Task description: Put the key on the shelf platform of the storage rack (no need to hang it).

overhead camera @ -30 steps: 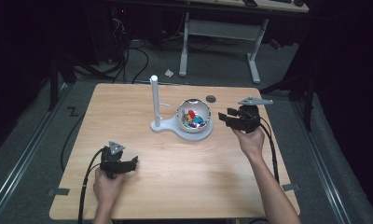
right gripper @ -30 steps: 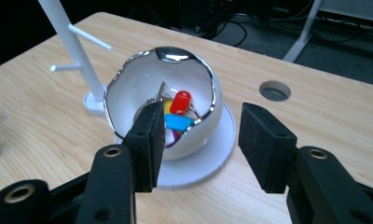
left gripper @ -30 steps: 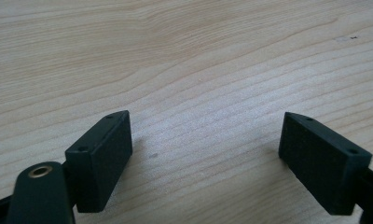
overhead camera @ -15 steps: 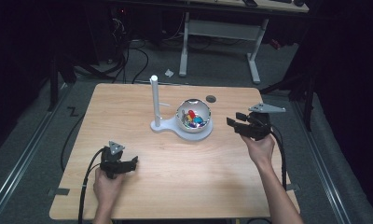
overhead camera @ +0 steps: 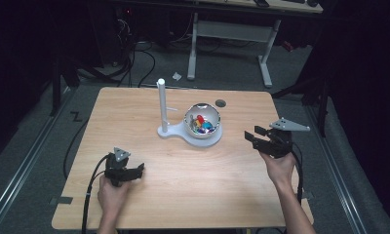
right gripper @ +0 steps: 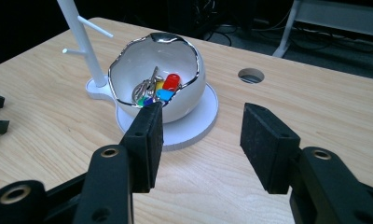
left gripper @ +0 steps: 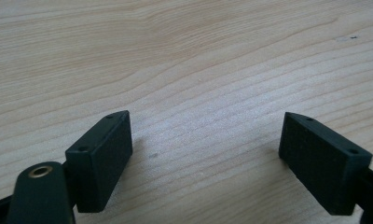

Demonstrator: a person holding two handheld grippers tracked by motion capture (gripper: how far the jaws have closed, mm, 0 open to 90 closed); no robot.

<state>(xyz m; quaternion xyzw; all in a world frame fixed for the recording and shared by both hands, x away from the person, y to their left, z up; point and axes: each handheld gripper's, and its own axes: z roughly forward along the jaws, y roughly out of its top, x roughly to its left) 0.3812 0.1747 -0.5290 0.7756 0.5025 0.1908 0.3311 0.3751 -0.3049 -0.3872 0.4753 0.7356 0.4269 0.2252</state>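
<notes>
A white egg-shell bowl [overhead camera: 202, 122] with a jagged rim sits on a round white base [overhead camera: 210, 140] beside a white peg post [overhead camera: 161, 105], at the middle back of the table. Inside lies a bunch of keys with coloured tags [right gripper: 159, 88]. My right gripper [overhead camera: 251, 136] hovers to the right of the bowl, pointing at it, open with nothing between its fingers. In the right gripper view the bowl [right gripper: 175, 56] stands just past the right gripper [right gripper: 201, 126]. My left gripper [overhead camera: 138, 169] rests low at the front left, open over bare wood [left gripper: 205, 135].
A round cable hole [overhead camera: 220, 103] lies in the tabletop [overhead camera: 134, 122] behind the bowl. Cables trail from both grippers off the front edge. Beyond the table, on the dark floor, stand desk legs [overhead camera: 265, 63] and more cables.
My right gripper has drawn back from the bowl's side, moving right and toward the person. The left gripper has stayed where it was.
</notes>
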